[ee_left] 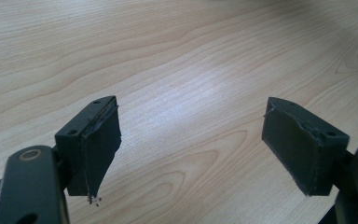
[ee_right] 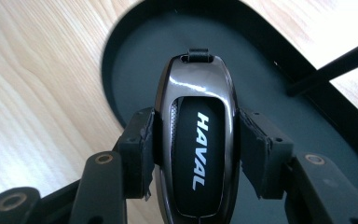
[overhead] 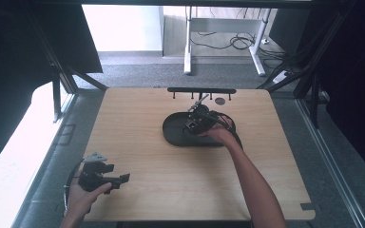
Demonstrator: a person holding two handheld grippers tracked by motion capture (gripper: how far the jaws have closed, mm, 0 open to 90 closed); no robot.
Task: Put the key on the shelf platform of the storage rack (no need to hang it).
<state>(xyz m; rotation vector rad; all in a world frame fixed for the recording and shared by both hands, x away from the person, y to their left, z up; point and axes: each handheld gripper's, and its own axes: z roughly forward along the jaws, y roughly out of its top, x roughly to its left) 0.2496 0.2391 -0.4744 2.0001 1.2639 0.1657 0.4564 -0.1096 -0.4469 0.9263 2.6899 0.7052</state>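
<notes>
Key fob (ee_right: 196, 140), glossy dark with HAVAL lettered down its face, sits clamped between my right gripper's (ee_right: 196, 154) two pads, which press on its long sides. I have it held above the black oval tray (ee_right: 135, 79), its loop end pointing out over the tray floor. From the high view, the right gripper (overhead: 200, 119) hovers over the right part of that tray (overhead: 173, 135), at the middle of the wooden table (overhead: 138, 156). I cannot tell whether the fob touches the tray floor or hangs just clear of it.

I judge the job to be roughly midway: the grasp is made and firm, and what is left depends on direction, either lifting the fob out or setting it down and letting go. A black rack with small pegs (overhead: 201, 90) stands along the far edge just behind the tray, and it may be the destination, though I cannot be sure.

My right forearm reaches diagonally from the near edge toward the tray, wrist bent so the jaws point forward and down. My left gripper (ee_left: 191, 144) idles at the near left corner, jaws spread wide with nothing between them over bare wood, held low in the left hand (overhead: 83, 197).
</notes>
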